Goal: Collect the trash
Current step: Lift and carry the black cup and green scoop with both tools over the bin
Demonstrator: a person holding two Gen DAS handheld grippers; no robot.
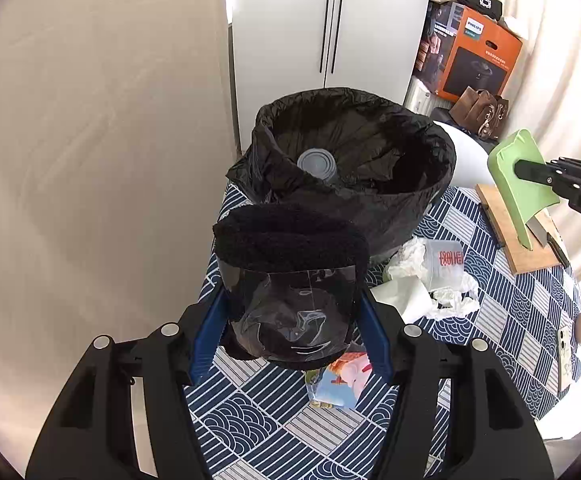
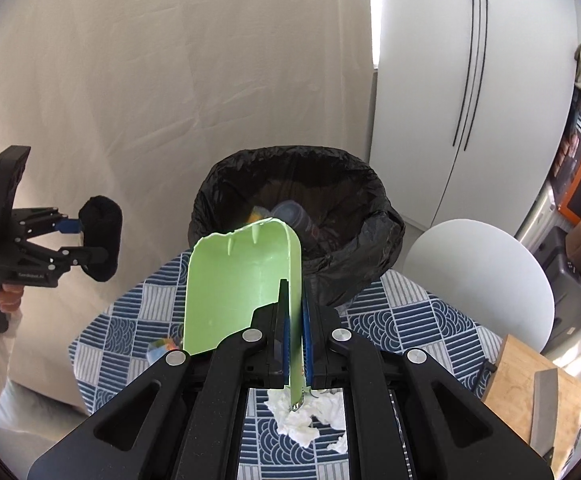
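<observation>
My left gripper (image 1: 290,320) is shut on a black fuzzy brush head with a clear plastic cover (image 1: 290,280), held above the table near the bin. It also shows in the right wrist view (image 2: 100,238). My right gripper (image 2: 296,312) is shut on the side wall of a light green dustpan (image 2: 238,284), held upright in front of the bin; it also shows in the left wrist view (image 1: 524,178). A bin with a black liner (image 1: 354,160) stands at the table's far edge, with a grey lid and wrappers inside (image 2: 290,216). Crumpled white tissue and a clear plastic cup (image 1: 434,272) lie on the tablecloth, also below the dustpan (image 2: 306,416).
A colourful wrapper (image 1: 338,384) lies under my left gripper. A wooden cutting board (image 2: 526,396) with a knife (image 2: 544,408) sits at the right. A phone (image 1: 564,356) lies near the table's right edge. A white chair (image 2: 478,276), a cabinet (image 2: 470,80) and an orange box (image 1: 474,56) stand behind.
</observation>
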